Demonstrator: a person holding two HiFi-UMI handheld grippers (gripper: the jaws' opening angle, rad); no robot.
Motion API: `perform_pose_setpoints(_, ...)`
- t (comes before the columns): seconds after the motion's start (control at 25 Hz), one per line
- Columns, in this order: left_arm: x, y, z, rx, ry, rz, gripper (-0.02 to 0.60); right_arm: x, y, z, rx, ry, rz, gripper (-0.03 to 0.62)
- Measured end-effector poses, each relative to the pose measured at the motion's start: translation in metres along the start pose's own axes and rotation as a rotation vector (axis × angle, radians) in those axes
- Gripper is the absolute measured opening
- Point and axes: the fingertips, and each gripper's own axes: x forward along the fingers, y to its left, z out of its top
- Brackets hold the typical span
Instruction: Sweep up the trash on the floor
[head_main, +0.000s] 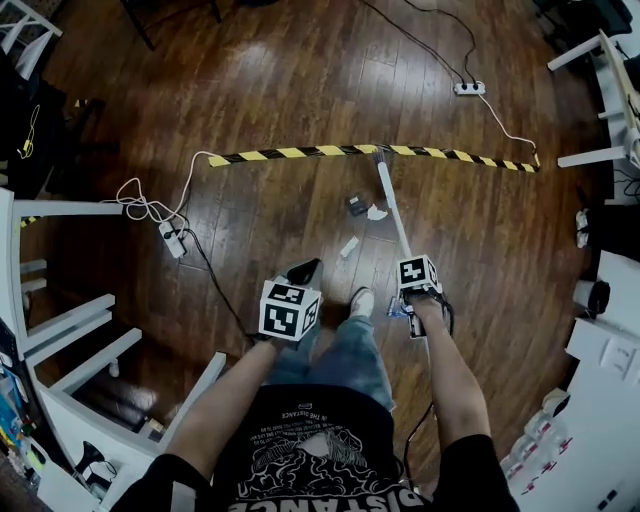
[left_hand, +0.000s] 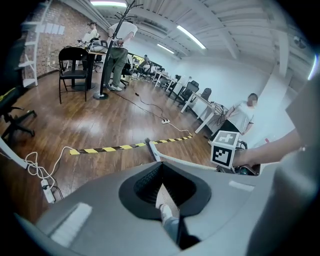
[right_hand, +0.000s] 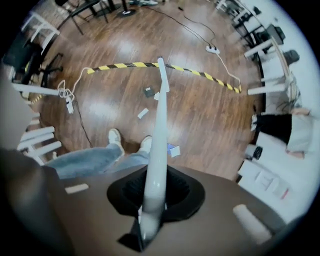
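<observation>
R gripper (right_hand: 150, 202) jaws clamp 1 broom (right_hand: 161, 115); L gripper (left_hand: 162, 192) jaws together; 4 trash scraps (head_main: 349, 247).

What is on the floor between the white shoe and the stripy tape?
Three bits of trash: a dark scrap, a crumpled white one and a flat white piece. The broom handle runs alongside. The head view shows it best.

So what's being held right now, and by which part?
The right gripper clamps the broom near the top end of its handle. The left gripper, jaws together, holds nothing.
</observation>
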Motion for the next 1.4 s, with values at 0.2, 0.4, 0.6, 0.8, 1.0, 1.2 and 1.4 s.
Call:
perform_pose_setpoints(0.2,-0.003,-0.013,-0.013,-0.025,-0.006,0.033,0.005,0.005,-0.049,0.017,-0.183,0.009,-0.198,0.035)
perform_pose_setpoints(0.4,0.000,-0.024,-0.029,-0.046,0.002,0.081,0.005,0.022,-0.071,0.036,-0.311,0.047,-0.325,0.035)
perform_pose_setpoints(0.6,0.006,-0.041,-0.051,-0.070,0.009,0.128,0.005,0.046,-0.069,0.031,-0.441,0.068,-0.370,0.035)
perform_pose_setpoints(0.8,0.004,-0.063,-0.068,-0.083,-0.009,0.163,0.005,0.066,-0.072,0.007,-0.594,0.080,-0.431,0.035)
perform_pose_setpoints(1.0,-0.009,-0.080,-0.093,-0.119,-0.037,0.215,0.005,0.075,-0.085,-0.020,-0.709,0.081,-0.514,0.037)
perform_pose_setpoints(1.2,-0.025,-0.091,-0.118,-0.137,-0.047,0.243,0.005,0.080,-0.099,-0.044,-0.829,0.083,-0.620,0.037)
perform_pose_setpoints(1.4,-0.038,-0.102,-0.138,-0.149,-0.064,0.235,0.005,0.087,-0.104,-0.073,-0.889,0.096,-0.686,0.037)
